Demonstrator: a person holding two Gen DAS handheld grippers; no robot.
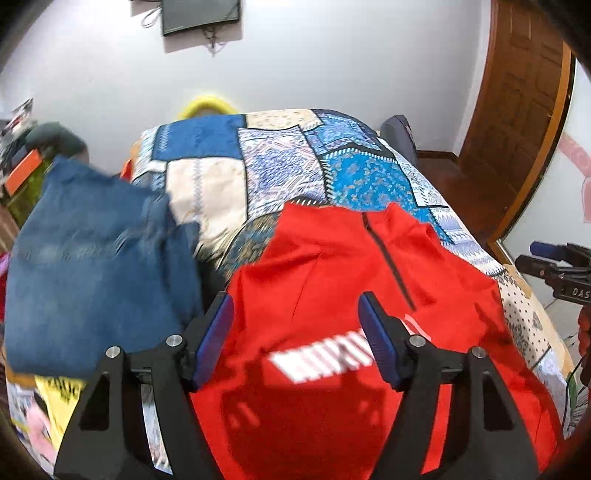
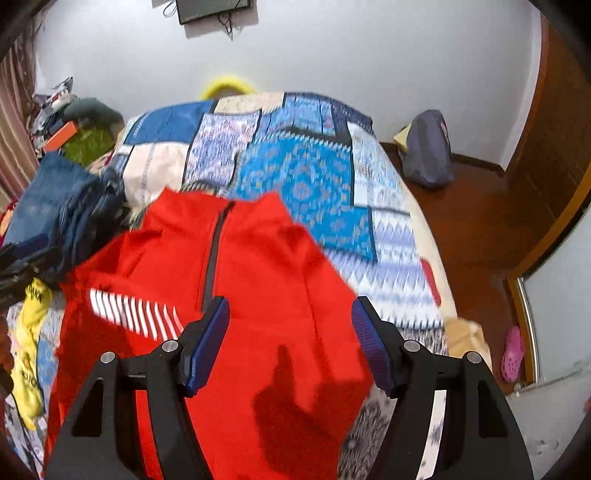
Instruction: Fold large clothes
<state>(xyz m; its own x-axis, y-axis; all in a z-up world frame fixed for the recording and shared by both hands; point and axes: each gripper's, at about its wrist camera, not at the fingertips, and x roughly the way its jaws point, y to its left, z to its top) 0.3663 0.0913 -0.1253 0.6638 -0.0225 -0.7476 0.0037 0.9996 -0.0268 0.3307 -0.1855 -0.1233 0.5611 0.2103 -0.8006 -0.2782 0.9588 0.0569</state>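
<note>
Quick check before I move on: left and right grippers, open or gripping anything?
Left gripper: open, empty, above the red jacket.
Right gripper: open, empty, above the same jacket.

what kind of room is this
Most likely a bedroom at home: a bed under a patchwork bedspread fills the middle, with a red top and jeans laid on it, a screen mounted on the wall, and a wooden door to the right.

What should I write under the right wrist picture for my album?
Open right tool above a red zip-neck top spread on a patchwork bedspread.
</note>
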